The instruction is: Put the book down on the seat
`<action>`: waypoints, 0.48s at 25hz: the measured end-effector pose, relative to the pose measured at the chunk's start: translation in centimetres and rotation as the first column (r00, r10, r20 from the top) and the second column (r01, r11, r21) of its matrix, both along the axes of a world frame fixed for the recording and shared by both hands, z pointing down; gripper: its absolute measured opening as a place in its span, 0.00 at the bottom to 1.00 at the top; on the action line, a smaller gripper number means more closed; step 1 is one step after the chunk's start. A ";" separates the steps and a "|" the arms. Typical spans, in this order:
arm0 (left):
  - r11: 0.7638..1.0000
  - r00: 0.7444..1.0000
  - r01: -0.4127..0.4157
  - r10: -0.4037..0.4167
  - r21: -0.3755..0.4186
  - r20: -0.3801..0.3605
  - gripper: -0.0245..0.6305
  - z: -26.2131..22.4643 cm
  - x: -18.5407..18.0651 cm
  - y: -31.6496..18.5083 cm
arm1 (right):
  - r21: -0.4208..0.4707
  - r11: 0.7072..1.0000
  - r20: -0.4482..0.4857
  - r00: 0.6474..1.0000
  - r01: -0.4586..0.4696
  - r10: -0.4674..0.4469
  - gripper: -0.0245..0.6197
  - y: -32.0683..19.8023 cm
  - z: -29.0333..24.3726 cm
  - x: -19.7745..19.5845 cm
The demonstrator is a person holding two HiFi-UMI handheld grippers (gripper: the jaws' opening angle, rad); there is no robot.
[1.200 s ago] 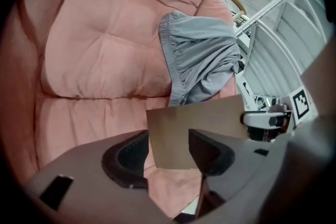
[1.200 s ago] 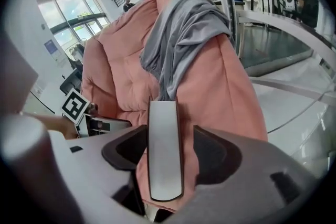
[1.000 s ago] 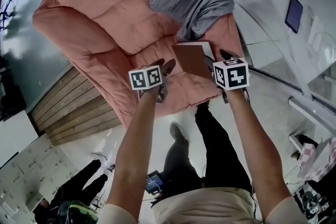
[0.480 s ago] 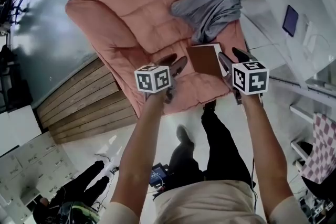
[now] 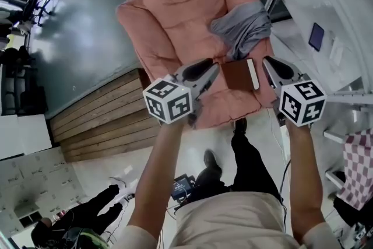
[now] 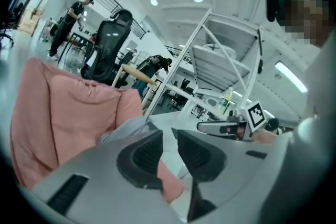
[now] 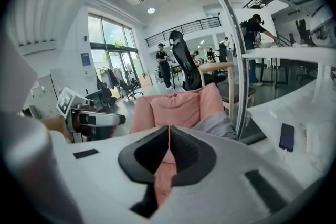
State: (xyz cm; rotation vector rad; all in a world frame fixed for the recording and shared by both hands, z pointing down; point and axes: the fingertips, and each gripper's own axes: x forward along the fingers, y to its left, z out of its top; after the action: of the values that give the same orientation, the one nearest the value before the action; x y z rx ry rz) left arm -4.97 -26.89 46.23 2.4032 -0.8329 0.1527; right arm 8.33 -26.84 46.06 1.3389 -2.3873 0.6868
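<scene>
Book [image 5: 238,74] lies on the seat [image 5: 224,107] at centre (released, apparently). The empty left gripper [image 5: 211,67] has just narrowed to a slit and the empty right gripper [image 5: 269,62] has just closed fully.

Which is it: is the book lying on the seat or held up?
Lying: the book rests flat on the pink seat, beside the grey cloth.

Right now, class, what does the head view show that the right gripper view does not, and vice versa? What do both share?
Head view only: the brown book lying on the seat, and the wooden platform.
Right gripper view only: the right tool seen along its jaws, just closed together on nothing, and people standing behind.
Both: the pink armchair, the grey cloth on it, the dark phone, and the left tool, its jaws also just closing, empty.
</scene>
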 end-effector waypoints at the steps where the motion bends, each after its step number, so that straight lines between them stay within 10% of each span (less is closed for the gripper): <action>1: 0.999 1.000 -0.009 0.009 0.033 -0.004 0.16 -2.2 0.0 0.7 | 0.021 1.000 0.008 1.000 0.010 -0.011 0.03 0.7 -1.8 -0.2; 12: 0.939 0.997 -0.082 0.076 0.334 0.032 0.12 -20.6 -2.1 10.8 | 0.231 0.960 0.046 0.984 0.158 -0.173 0.03 9.7 -18.3 -4.5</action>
State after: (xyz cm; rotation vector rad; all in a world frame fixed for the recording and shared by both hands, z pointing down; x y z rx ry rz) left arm -7.03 -16.07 25.67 2.7602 -0.8252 0.0676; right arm 3.80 -17.10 27.78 1.1962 -2.6598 0.4290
